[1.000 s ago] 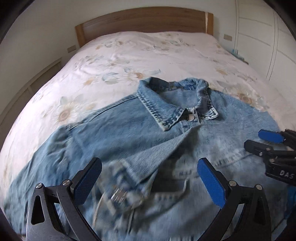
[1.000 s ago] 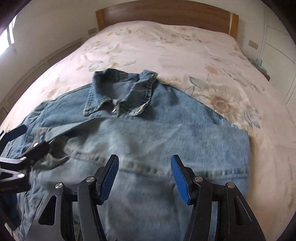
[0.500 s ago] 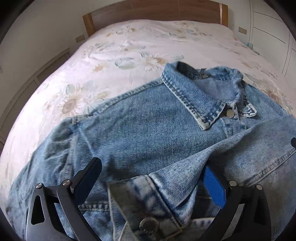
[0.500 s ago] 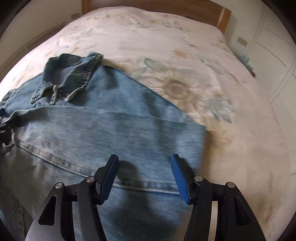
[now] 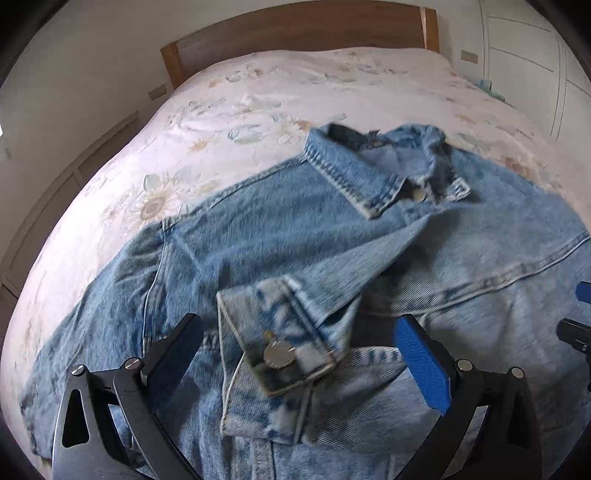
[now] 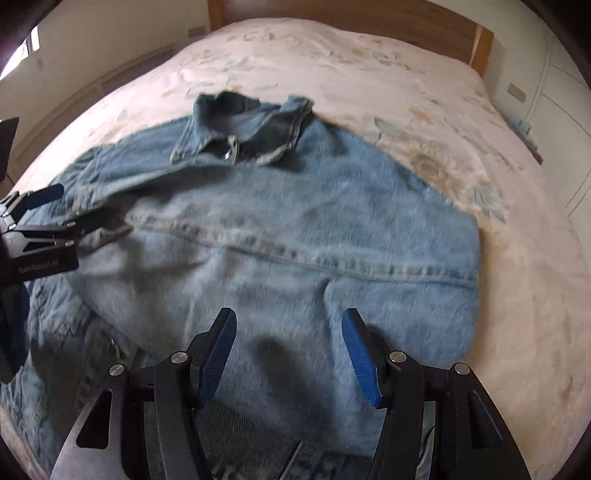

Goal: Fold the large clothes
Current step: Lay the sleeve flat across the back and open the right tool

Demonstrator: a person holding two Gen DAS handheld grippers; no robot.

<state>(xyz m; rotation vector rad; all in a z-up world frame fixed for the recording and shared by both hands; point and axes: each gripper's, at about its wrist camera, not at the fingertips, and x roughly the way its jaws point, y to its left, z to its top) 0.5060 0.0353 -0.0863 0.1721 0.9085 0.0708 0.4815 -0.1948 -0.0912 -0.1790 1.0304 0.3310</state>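
A blue denim jacket [image 5: 295, 229] lies spread on the bed, its collar [image 5: 384, 173] towards the headboard. One sleeve is folded across the front. Its buttoned cuff [image 5: 280, 343] rests between the wide-apart fingers of my left gripper [image 5: 299, 354], which is open, its pads clear of the cloth. In the right wrist view the jacket [image 6: 295, 221] fills the middle, collar [image 6: 240, 129] at the far end. My right gripper [image 6: 288, 350] hangs open over the folded right half with nothing between its pads. Each gripper shows in the other's view: the right gripper [image 5: 578, 312] and the left gripper [image 6: 74, 206].
The bed [image 5: 295, 85] has a pale floral cover and a wooden headboard [image 5: 295, 26]. White wardrobe doors [image 5: 535, 55] stand to the right. Bare bedding [image 6: 517, 277] lies to the right of the jacket and beyond the collar.
Both views have swung. The cuff now sits farther out between the left fingers. The right view has turned back left, bringing the collar and the left gripper into sight.
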